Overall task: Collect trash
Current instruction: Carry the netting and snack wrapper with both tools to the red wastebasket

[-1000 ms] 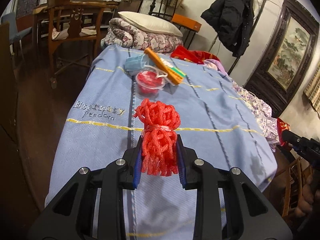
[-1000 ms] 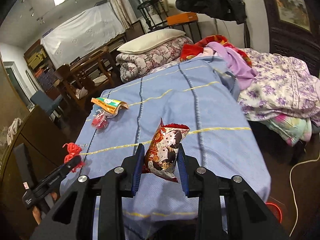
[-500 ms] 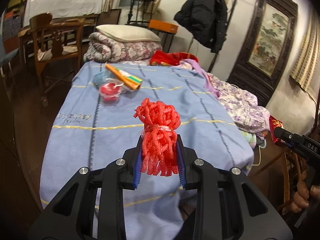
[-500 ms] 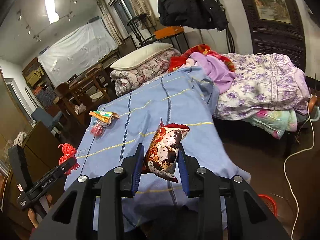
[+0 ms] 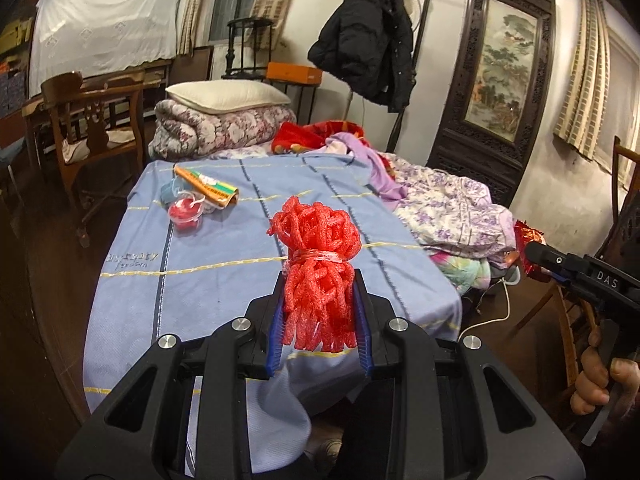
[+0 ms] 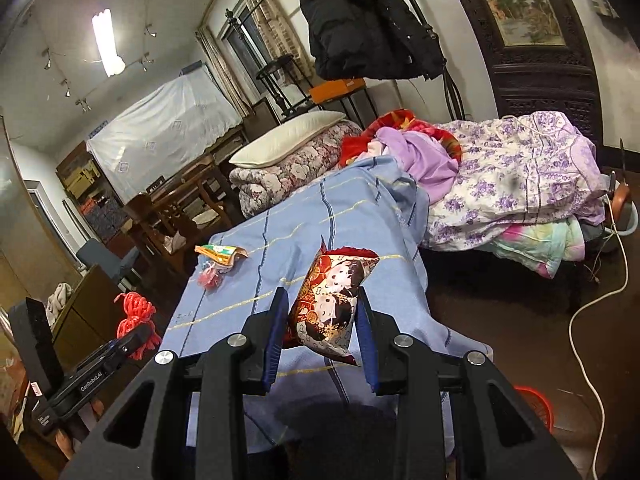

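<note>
My left gripper (image 5: 319,312) is shut on a red foam net bundle (image 5: 316,264), held above the foot of the bed; the bundle also shows in the right wrist view (image 6: 134,312). My right gripper (image 6: 322,320) is shut on a red snack bag (image 6: 330,304) printed with cartoon faces, held off the bed's right corner; the bag also shows in the left wrist view (image 5: 528,236). On the blue bedspread (image 5: 224,256) lie an orange wrapper (image 5: 206,186), a blue face mask (image 5: 172,192) and a clear cup with red contents (image 5: 185,214).
A red basket (image 6: 536,404) stands on the floor at lower right. A white cable (image 6: 588,320) runs across the floor. Floral quilts (image 6: 512,184) pile on the bed's right side. A wooden chair (image 5: 96,120) stands to the left of the bed.
Both grippers have pulled back and up from the bed with their loads still held. The bed now looks farther away and the red basket has come into the right wrist view.
</note>
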`<state>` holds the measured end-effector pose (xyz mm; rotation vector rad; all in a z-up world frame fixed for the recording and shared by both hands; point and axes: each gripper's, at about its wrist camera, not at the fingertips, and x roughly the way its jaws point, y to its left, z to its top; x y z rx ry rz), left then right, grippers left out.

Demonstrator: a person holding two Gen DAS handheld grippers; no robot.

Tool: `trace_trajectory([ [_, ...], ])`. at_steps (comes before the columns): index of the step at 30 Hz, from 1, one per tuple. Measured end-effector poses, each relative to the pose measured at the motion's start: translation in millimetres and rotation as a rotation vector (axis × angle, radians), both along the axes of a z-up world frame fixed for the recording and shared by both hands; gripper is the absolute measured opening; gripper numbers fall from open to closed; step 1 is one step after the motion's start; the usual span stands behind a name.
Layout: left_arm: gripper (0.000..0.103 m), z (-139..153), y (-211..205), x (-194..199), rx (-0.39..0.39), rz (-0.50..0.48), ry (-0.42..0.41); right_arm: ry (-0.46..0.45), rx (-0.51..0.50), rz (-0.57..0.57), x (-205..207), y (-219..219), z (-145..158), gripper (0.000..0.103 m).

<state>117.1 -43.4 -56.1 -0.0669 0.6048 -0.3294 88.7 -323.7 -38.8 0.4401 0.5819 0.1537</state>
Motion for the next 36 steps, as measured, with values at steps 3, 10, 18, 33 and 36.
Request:
trace_trajectory([
  [3, 0.031, 7, -3, -12, -0.004, -0.007, -0.02, -0.017, 0.006, 0.0, -11, -5, 4, 0.033],
  [10, 0.031, 22, -11, -48, -0.001, -0.024, -0.079, -0.058, 0.007, -0.001, -42, -17, 18, 0.033],
  [18, 0.031, 38, -17, -88, 0.001, -0.053, -0.149, -0.139, -0.022, -0.005, -78, -18, 43, 0.034],
  [33, 0.031, 32, -15, -98, -0.007, -0.087, -0.142, -0.141, -0.075, -0.023, -87, -23, 47, 0.035],
  [36, 0.031, 23, -20, -91, -0.005, -0.098, -0.113, -0.096, -0.073, -0.039, -82, -32, 33, 0.035],
])
